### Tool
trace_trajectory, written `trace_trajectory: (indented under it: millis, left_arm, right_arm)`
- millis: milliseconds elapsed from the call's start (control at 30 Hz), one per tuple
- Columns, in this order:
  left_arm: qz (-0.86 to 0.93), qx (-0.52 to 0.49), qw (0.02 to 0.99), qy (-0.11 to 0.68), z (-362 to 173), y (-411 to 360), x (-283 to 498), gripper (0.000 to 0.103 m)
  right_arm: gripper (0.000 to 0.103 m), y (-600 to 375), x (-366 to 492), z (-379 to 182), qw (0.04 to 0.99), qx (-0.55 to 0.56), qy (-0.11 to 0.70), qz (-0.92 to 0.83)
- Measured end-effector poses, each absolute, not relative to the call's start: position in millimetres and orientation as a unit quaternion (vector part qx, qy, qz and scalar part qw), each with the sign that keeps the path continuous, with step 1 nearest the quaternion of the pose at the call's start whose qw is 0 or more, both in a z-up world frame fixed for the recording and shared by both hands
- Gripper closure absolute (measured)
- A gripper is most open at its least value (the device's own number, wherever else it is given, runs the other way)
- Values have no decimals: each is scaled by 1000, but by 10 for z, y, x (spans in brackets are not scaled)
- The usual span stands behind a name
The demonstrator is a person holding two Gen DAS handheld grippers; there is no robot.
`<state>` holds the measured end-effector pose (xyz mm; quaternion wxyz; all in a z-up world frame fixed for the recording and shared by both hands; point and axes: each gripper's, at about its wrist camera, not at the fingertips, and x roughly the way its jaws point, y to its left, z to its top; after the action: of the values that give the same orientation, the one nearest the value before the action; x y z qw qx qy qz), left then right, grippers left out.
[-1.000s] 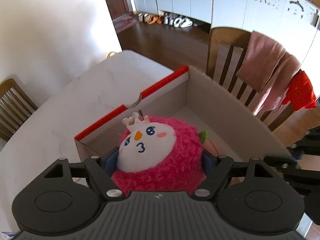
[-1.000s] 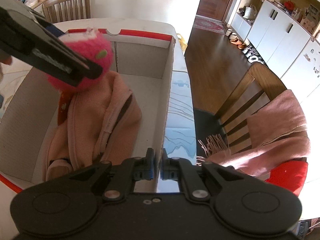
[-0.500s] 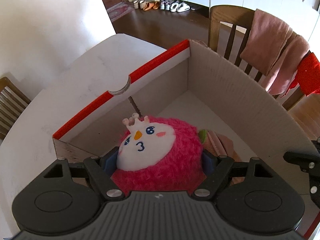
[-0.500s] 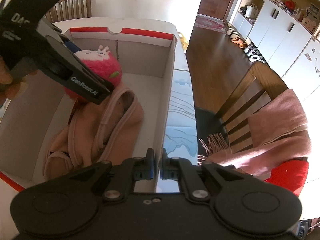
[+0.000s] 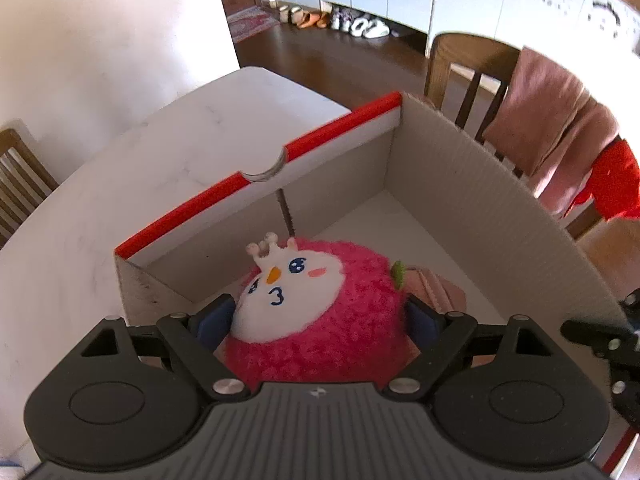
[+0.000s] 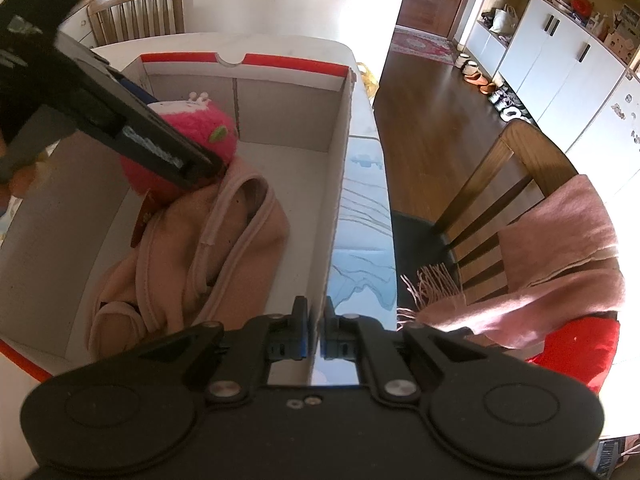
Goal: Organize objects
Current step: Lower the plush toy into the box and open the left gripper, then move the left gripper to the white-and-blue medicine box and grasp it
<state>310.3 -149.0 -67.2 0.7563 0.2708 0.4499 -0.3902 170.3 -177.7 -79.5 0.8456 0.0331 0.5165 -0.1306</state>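
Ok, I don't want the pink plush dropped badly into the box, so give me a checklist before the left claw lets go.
1. Plush gripped by the left claw: ok, pads press both its sides.
2. Plush inside the cardboard box walls: ok.
3. Plush resting on something: cannot tell; it sits by the pink garment, but contact is hidden.
4. Free floor in the box: ok, bare bottom beyond the garment.
5. Box steadied: ok, the right claw pinches the near wall.
6. Right claw clear of the drop spot: ok, it is at the rim, apart from the plush.

wooden chair [image 6: 496, 196], pink scarf [image 6: 560, 256], shoes [image 5: 352, 24]
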Motion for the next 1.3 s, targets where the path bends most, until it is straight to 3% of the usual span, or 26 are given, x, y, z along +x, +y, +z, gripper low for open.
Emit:
trace_trajectory:
  millis: [167, 267, 967, 1300]
  left_arm:
    - [-391, 252, 763, 448, -581, -1321, 3114, 14]
    - [-389, 246, 765, 450, -542, -1251, 3092, 6]
    - [-420, 167, 792, 411, 206, -505, 2959, 2]
    - [-390, 124, 816, 409, 314, 125, 2903, 0]
  right_arm:
    - [98, -1761, 1711, -794, 845, 29, 517, -131]
    - [98, -1757, 1714, -794, 845, 28, 518, -131]
    - [97, -1736, 1719, -790, 844, 19, 521, -129]
    - [97, -1728, 1727, -786, 843, 14, 522, -128]
